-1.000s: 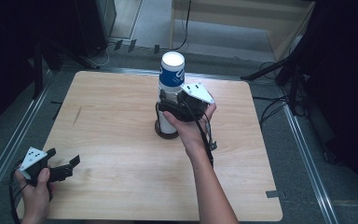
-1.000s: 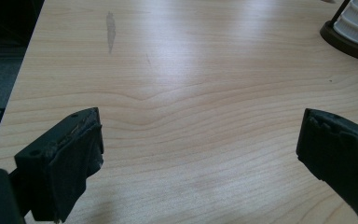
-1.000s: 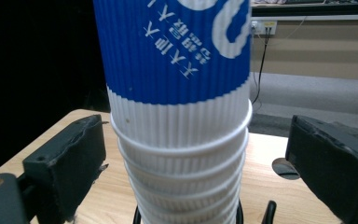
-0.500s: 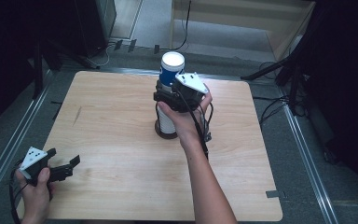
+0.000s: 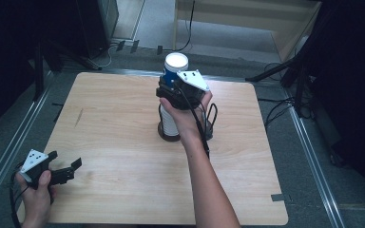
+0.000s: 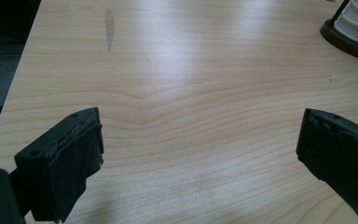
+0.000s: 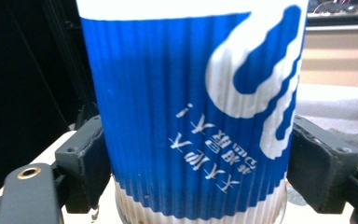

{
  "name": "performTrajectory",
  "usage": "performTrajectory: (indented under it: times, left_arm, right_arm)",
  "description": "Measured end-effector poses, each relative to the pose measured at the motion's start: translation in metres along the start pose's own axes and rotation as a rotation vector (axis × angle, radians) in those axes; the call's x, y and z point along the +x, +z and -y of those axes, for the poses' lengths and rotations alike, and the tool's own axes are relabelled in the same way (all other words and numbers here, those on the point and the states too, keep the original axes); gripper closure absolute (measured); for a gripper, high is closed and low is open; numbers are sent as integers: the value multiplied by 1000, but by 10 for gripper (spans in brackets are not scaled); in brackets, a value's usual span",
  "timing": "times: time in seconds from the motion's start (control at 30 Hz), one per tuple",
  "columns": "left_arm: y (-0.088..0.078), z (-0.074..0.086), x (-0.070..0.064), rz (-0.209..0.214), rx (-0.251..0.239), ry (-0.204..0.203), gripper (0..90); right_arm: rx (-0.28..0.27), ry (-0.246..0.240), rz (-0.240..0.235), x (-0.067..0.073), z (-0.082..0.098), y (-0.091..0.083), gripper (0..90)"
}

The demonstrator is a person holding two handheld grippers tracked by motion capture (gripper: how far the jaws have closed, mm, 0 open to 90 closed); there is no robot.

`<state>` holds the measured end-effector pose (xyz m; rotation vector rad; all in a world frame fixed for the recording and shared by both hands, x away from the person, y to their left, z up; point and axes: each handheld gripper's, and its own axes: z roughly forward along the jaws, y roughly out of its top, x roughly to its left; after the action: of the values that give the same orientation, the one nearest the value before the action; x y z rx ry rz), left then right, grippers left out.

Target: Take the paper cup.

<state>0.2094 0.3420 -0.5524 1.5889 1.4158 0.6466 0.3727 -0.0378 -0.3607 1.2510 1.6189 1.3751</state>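
Our right gripper (image 7: 193,163) has its two black padded fingers (image 7: 86,161) pressed against either side of the blue-and-white corrugated paper cup (image 7: 191,107); they have just been closing, and in the right gripper view the pads now sit flush on the ribbed wall with the cup between them, so we read this as a clamp on the cup. The printing on the cup is upside down, which tells us the cup stands inverted, base upward.

From the high view, the cup (image 5: 175,69) is the top of a stack held in a dark wire cup holder (image 5: 171,130) that stands on the light wooden desk (image 5: 114,118), near its far middle. Below the gripped cup we see white ribbed cups (image 5: 168,121) inside the holder. Our right hand (image 5: 185,116) reaches in from the near side, the grey three-cornered plate on top of the gripper.

Our left gripper (image 5: 64,171) waits at the near left corner of the desk, well apart from the stack; its fingers (image 6: 65,163) stand wide apart over bare wood with nothing between them.

We judge the step in hand to be taking the top cup off the stack. The next move calls for a straight lift upward, firm enough not to slip yet gentle enough not to crush the paper wall, and watching that the cup beneath does not come along.
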Motion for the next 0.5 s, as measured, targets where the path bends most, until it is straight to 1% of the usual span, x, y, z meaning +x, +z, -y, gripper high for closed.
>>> performTrajectory:
  times: [0.03, 0.33, 0.5]
  left_arm:
    - [0, 0, 0, -1, 0, 1, 14]
    - [0, 0, 0, -2, 0, 1, 14]
    - [0, 0, 0, -1, 2, 3, 14]
  right_arm:
    - [-6, -17, 7, 2, 0, 0, 176]
    - [-1, -16, 6, 0, -2, -1, 181]
    - [-12, -23, 4, 0, -3, -1, 190]
